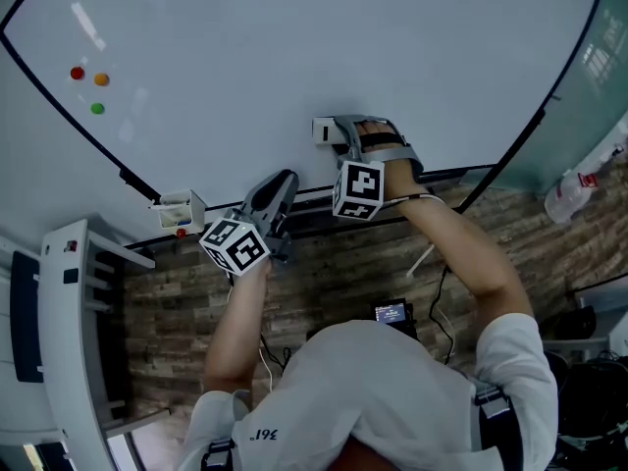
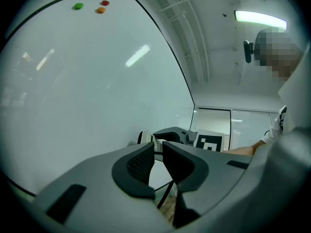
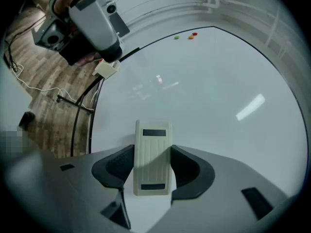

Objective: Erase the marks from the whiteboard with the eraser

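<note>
Eraser [image 3: 153, 157], a pale ribbed block, sits clamped by its long sides between the jaws of the right gripper [image 3: 153, 171], its flat face against the whiteboard [image 3: 209, 91]. In the head view the eraser [image 1: 323, 130] lies low on the whiteboard [image 1: 294, 37], just above its bottom edge and a little right of the middle. The right gripper [image 1: 339, 133] reaches up to it from below.

The left gripper [image 2: 158, 155] has its jaws drawn nearly together, with only a thin slit between the dark pads [image 2: 140, 163] and nothing held there. In the head view the left gripper [image 1: 282, 183] hangs at the whiteboard's bottom edge, near the eraser and to its left. Whether its tips touch the board I cannot tell.

Three small round magnets sit close together near the whiteboard's upper left corner: a red magnet [image 1: 77, 73], an orange magnet [image 1: 101, 79] and a green magnet [image 1: 97, 109]. A small open box [image 1: 179, 210] is fixed at the whiteboard's bottom edge, left of the left gripper. Below the whiteboard runs a wood-plank floor [image 1: 343, 273].
</note>
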